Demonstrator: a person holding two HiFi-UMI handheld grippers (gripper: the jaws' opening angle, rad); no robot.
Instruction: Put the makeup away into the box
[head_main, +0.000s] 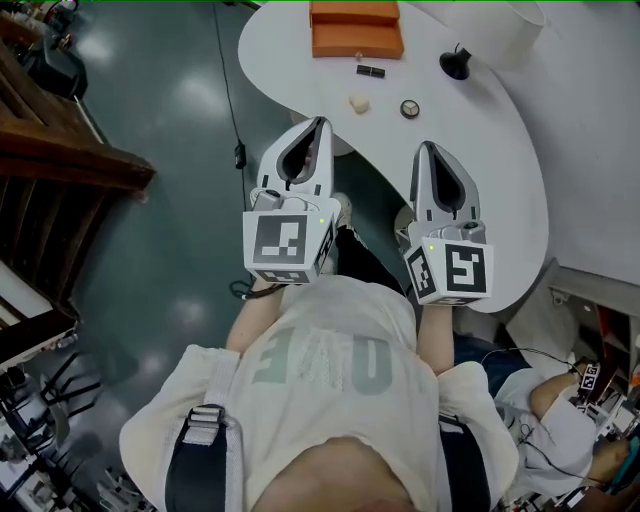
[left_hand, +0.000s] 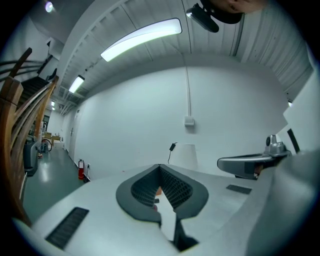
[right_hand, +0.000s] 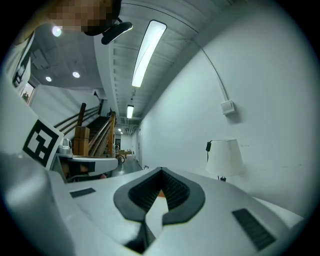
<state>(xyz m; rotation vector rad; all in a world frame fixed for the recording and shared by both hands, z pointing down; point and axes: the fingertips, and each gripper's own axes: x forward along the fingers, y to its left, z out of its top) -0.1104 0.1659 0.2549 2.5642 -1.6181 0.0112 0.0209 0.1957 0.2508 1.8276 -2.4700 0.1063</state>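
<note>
In the head view an orange box (head_main: 355, 28) stands at the far end of the white curved table (head_main: 500, 190). In front of it lie a small black tube (head_main: 371, 71), a cream-coloured piece (head_main: 359, 103) and a round compact (head_main: 409, 109). My left gripper (head_main: 320, 125) is shut and empty, its tip at the table's near edge, a short way before the cream piece. My right gripper (head_main: 430, 150) is shut and empty too, over the table just short of the compact. In the gripper views the left gripper (left_hand: 160, 166) and right gripper (right_hand: 161, 170) have their tips touching, with a bit of orange showing through each gap.
A lamp with a white shade (head_main: 520, 35) and a black base (head_main: 455, 65) stands at the table's far right. A wooden staircase (head_main: 60, 150) is at the left. A black cable (head_main: 232, 100) runs across the floor. Another person (head_main: 570, 420) sits at the lower right.
</note>
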